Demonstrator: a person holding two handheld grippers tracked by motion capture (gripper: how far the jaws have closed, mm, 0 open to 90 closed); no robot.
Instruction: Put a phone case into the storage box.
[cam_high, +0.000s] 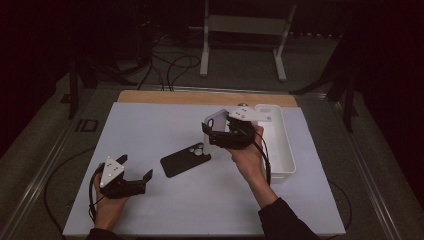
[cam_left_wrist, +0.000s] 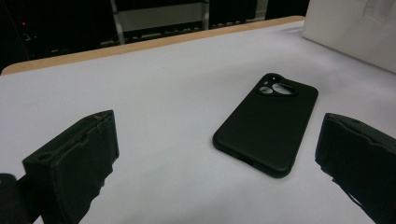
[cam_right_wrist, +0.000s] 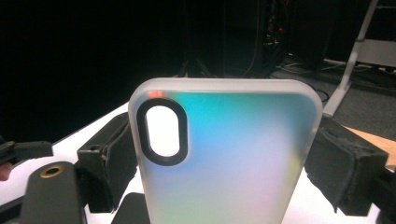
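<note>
A frosted translucent phone case (cam_right_wrist: 224, 154) is held clamped in the right gripper (cam_high: 226, 131) above the desk (cam_high: 150, 125); the left gripper (cam_high: 131, 176), released, is aimed at the black phone case (cam_left_wrist: 267, 122), likely grasped next.

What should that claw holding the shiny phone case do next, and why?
Probably carry it sideways over the white bin and lower it: the right claw grips the iridescent phone case in the air, beside the bin.

Right gripper (cam_high: 212, 131) holds a pale phone case (cam_high: 216, 121) up beside the white bin (cam_high: 282, 150), black case (cam_high: 185, 159) flat on the table (cam_high: 150, 125).
</note>
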